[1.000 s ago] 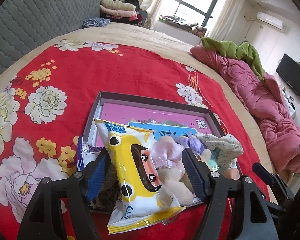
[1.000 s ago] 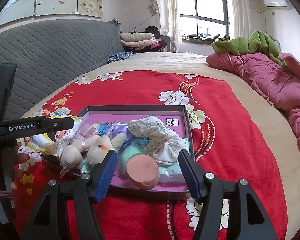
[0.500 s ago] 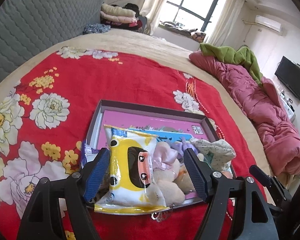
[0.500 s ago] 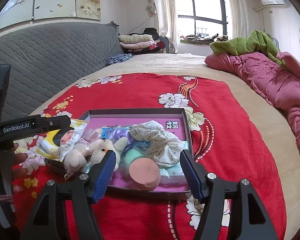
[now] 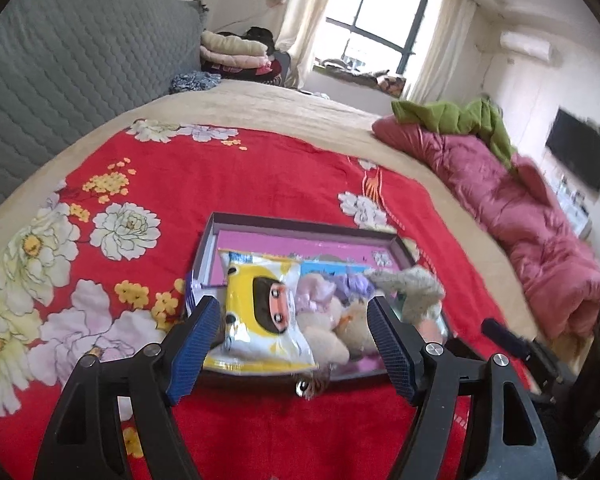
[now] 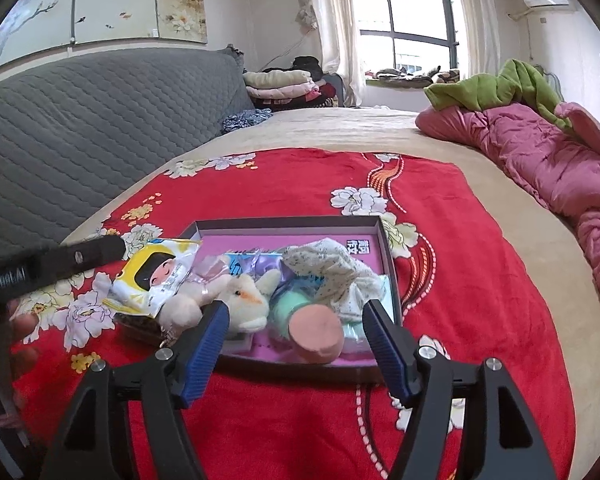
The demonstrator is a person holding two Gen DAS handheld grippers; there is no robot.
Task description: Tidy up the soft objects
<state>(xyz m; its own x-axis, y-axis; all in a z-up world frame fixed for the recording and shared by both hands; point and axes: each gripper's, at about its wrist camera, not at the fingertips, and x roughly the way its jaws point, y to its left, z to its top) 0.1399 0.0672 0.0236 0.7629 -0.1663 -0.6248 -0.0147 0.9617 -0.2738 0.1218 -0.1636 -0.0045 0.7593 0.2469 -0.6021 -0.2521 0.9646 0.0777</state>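
Both jaws open, box [image 6: 386, 240] beyond

Left gripper [image 5: 294, 330]: I see its blue-padded jaws spread wide, tilted downward, nothing pinched between them.
Right gripper [image 6: 296, 328]: my jaws are opening, tilted downward, pads clear of anything.
Hand [image 6: 18, 332]: fingers show at the far left, behind the left gripper's black body.

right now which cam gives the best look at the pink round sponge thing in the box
The right wrist view. The pink round sponge lies whole and unobstructed at the near edge of the box, on top of a mint green item. In the left wrist view only a pink sliver shows, hidden behind the spotted cloth.
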